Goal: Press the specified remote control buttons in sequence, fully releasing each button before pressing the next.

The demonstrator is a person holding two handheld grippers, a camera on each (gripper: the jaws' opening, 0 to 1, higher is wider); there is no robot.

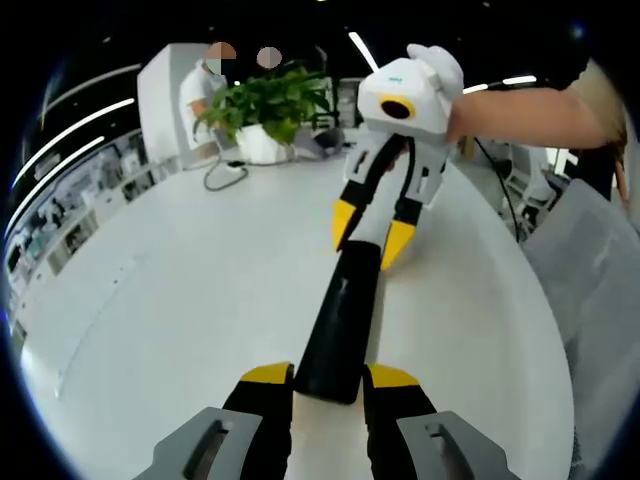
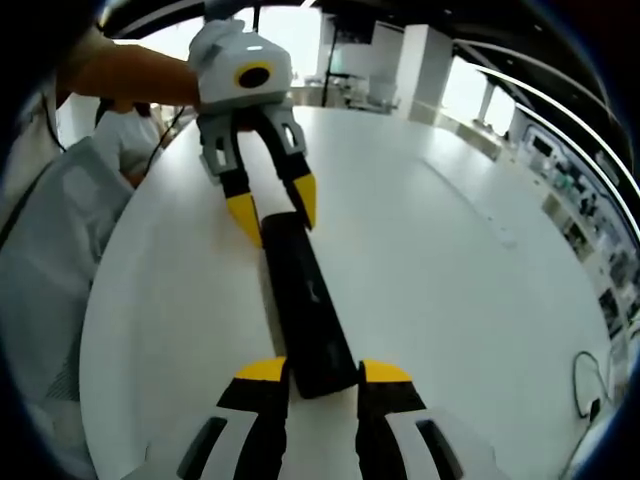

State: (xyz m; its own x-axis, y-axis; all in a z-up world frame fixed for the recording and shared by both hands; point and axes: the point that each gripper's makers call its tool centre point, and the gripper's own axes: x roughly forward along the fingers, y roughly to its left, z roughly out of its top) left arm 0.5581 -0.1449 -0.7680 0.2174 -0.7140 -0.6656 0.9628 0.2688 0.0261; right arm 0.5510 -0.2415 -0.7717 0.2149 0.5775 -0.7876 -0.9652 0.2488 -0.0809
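The left claw (image 1: pixel 328 385) is seen closed on the near end of the black remote control (image 1: pixel 345 315), its yellow-tipped jaws set against either side. In the right gripper view the right claw (image 2: pixel 322 378) is likewise clamped on the opposite end, so the remote is held between both, stretched along the white desk (image 1: pixel 180 300). No button can be pressed from such a hold, it is judged: one claw should be released and brought down tip-first onto the named button, then lifted fully clear. A potted plant (image 1: pixel 262 110) and a cable (image 1: pixel 225 175) are noted at the far edge.
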